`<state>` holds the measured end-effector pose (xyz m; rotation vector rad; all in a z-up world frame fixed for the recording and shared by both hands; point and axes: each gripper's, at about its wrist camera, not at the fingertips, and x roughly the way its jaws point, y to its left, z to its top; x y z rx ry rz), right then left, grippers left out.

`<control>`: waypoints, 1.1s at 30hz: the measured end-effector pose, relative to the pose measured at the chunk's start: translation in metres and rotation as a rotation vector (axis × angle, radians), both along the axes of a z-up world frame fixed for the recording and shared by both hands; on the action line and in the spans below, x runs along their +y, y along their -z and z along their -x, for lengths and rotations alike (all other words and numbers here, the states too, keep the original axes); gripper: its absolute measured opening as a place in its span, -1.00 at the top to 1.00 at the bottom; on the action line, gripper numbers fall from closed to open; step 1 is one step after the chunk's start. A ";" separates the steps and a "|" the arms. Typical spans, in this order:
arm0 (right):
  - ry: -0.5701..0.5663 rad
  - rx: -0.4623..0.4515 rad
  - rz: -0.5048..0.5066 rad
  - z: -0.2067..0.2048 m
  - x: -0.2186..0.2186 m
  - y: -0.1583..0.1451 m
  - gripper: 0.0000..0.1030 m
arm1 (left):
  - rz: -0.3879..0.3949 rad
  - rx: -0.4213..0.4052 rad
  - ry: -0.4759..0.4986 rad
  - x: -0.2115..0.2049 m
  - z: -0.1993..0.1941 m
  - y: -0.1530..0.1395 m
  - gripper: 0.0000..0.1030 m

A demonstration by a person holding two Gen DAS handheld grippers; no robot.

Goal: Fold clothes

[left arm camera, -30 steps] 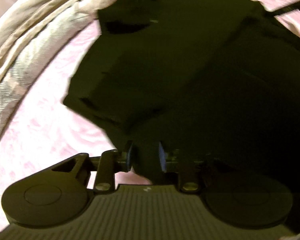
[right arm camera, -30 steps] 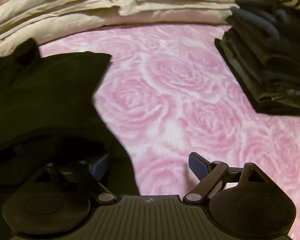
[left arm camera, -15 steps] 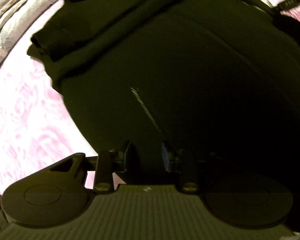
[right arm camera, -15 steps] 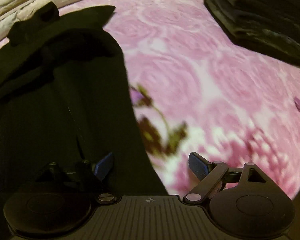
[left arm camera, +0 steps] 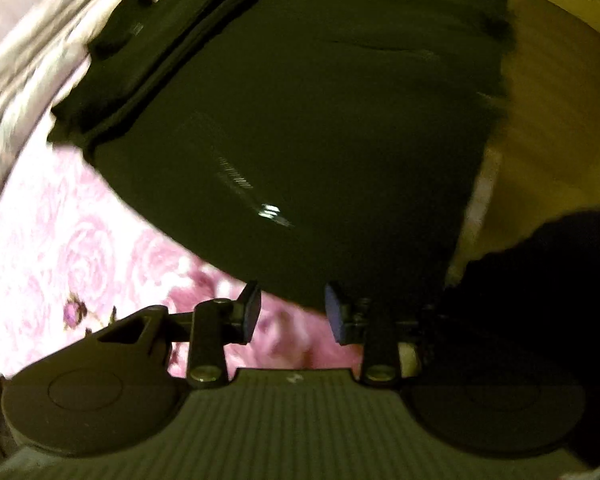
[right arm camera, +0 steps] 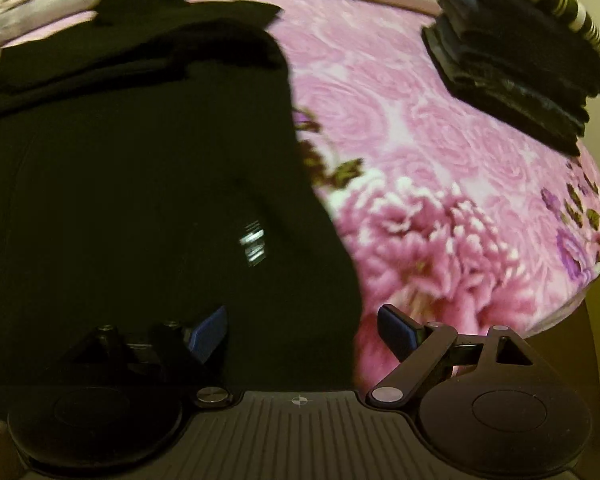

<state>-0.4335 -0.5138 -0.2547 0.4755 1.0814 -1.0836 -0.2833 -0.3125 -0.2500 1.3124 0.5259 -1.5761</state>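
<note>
Left wrist view: left gripper [left arm camera: 292,312] jaws opening, nothing between, black fabric garment [left arm camera: 300,120] just beyond on pink rose-print bedsheet [left arm camera: 60,248]. Right gripper [right arm camera: 304,328] wide open, garment edge between fingers, unpinched; dark folded clothes stack [right arm camera: 512,68] far right.

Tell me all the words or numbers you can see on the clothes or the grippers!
No words or numbers can be read here.
Black garment: a small white tag or print, too blurred to read.
Left gripper: a tiny pale mark on its body, too small to read.
Right gripper: only a small crosshair sign, no letters.
</note>
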 end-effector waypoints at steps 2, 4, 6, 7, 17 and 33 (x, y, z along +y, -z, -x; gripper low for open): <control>-0.043 -0.010 0.009 -0.005 0.028 -0.005 -0.65 | 0.021 -0.032 0.094 0.020 0.015 0.000 0.36; -0.105 -0.013 0.013 -0.012 0.054 -0.008 -0.65 | 0.037 -0.069 0.184 0.039 0.031 0.004 0.33; -0.168 -0.004 0.019 -0.017 0.075 -0.010 -0.66 | 0.055 -0.108 0.256 0.049 0.046 0.011 0.30; -0.197 0.001 0.021 -0.020 0.084 -0.011 -0.66 | 0.063 -0.143 0.289 0.053 0.053 0.017 0.30; -0.333 0.039 0.019 -0.013 0.108 -0.002 -0.66 | 0.105 -0.377 0.574 0.058 0.065 0.075 0.04; -0.614 -0.049 0.077 -0.041 0.132 0.002 -0.99 | 0.117 0.063 0.141 0.000 0.011 -0.021 0.86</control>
